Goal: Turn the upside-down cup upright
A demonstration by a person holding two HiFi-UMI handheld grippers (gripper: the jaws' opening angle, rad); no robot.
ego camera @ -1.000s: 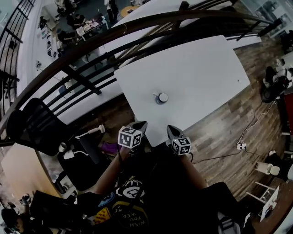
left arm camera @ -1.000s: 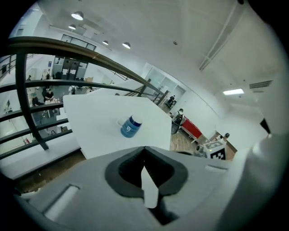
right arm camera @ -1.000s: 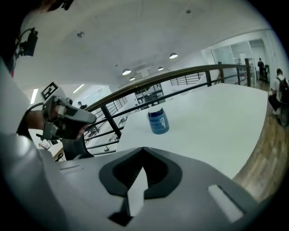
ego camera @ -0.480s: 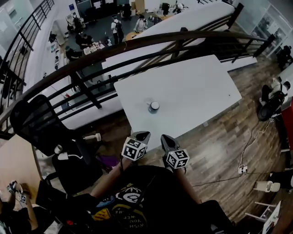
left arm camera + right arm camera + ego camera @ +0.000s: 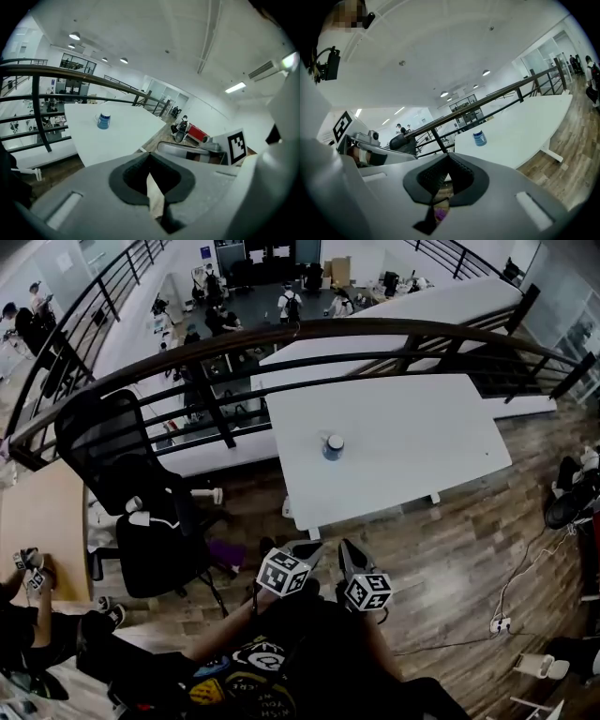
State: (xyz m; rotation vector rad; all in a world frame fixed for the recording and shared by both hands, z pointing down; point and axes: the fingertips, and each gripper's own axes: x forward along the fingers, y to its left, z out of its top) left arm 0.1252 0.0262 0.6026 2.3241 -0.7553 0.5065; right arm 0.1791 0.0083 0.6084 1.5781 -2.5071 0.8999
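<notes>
Blue cup (image 5: 333, 447) stands axis-vertical on the white table (image 5: 422, 427), toward its left end. Left gripper (image 5: 302, 551) and right gripper (image 5: 348, 551), jaws closed and empty, hang well short of the near edge; the cup lies ahead, neither clearly nearer.

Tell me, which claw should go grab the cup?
Probably the right claw: its view shows the cup almost straight ahead, while the left claw sees it off to one side. Both are shut and short of the table.
</notes>
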